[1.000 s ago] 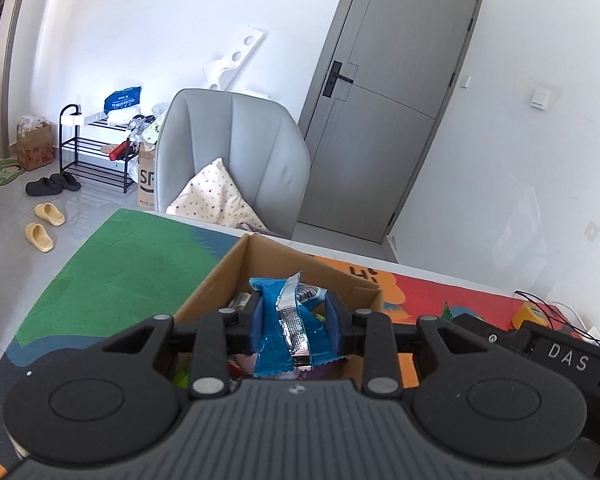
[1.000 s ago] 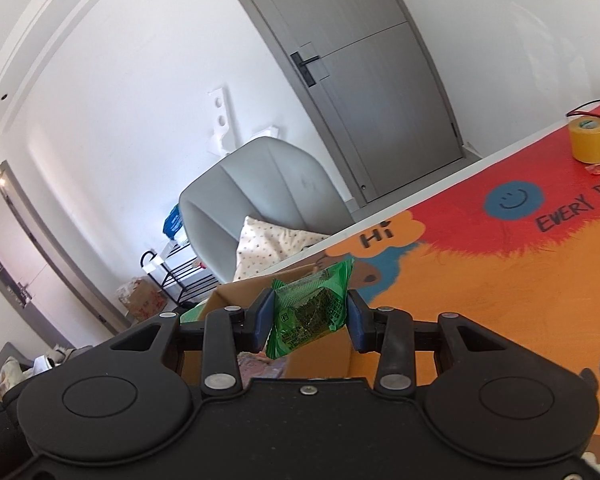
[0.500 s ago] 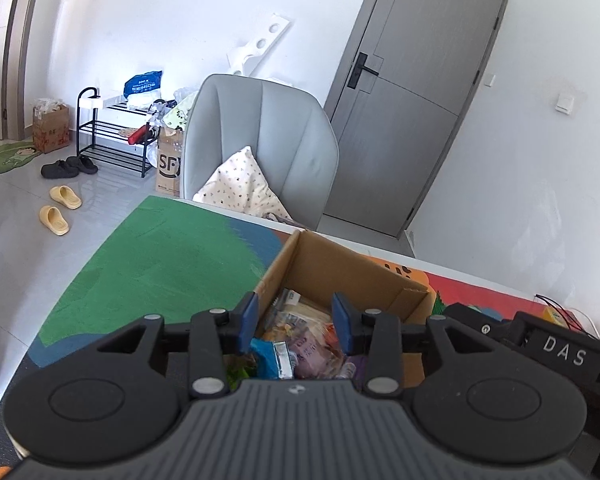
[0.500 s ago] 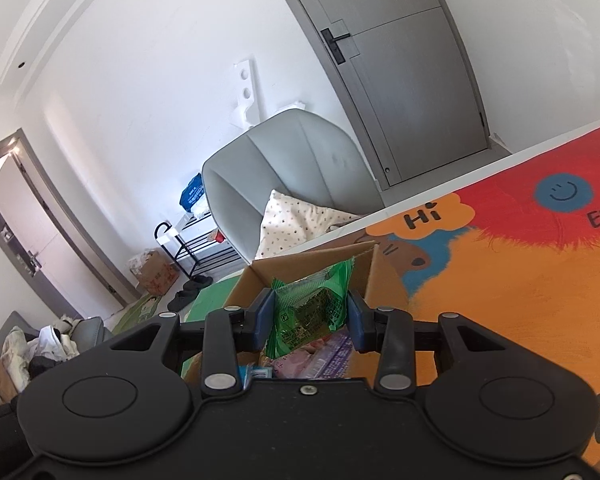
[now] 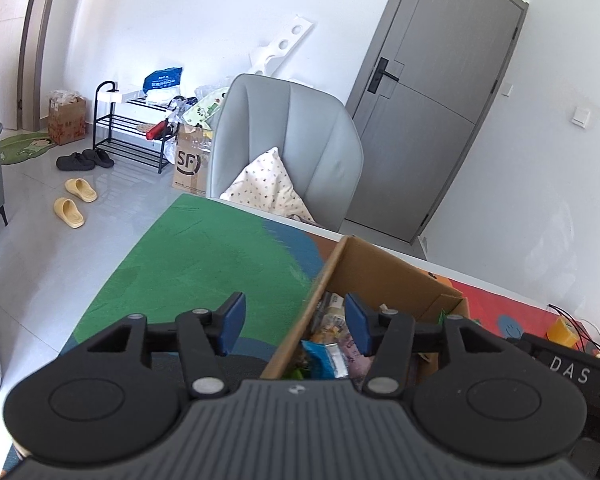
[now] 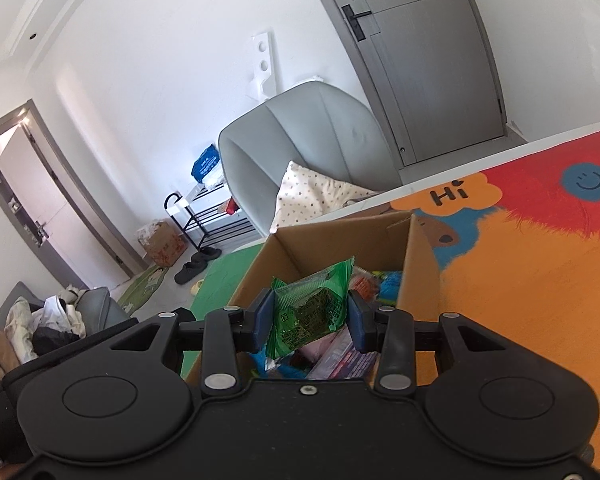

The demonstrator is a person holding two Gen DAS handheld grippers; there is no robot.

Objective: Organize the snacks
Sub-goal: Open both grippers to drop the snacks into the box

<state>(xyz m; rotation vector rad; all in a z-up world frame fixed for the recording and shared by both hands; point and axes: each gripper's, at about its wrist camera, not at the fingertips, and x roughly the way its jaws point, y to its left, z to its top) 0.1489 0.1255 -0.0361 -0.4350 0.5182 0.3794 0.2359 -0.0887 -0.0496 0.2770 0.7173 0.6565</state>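
An open cardboard box (image 5: 384, 270) stands on the colourful table mat and holds several snack packets, among them a blue packet (image 5: 325, 362). My left gripper (image 5: 294, 325) is open and empty, straddling the box's left wall. In the right wrist view the same box (image 6: 418, 276) lies ahead. My right gripper (image 6: 310, 319) is shut on a green snack packet (image 6: 310, 314) and holds it above the box's opening.
A grey chair (image 5: 288, 148) with a dotted cushion stands behind the table's far edge. A black device marked DAS (image 5: 568, 372) and a yellow tape roll (image 5: 560, 330) lie right of the box. The orange and red mat (image 6: 540, 264) stretches to the right.
My left gripper let the blue packet drop into the box, opened wide and shifted left over the box wall. My right gripper carried the green packet closer, over the box.
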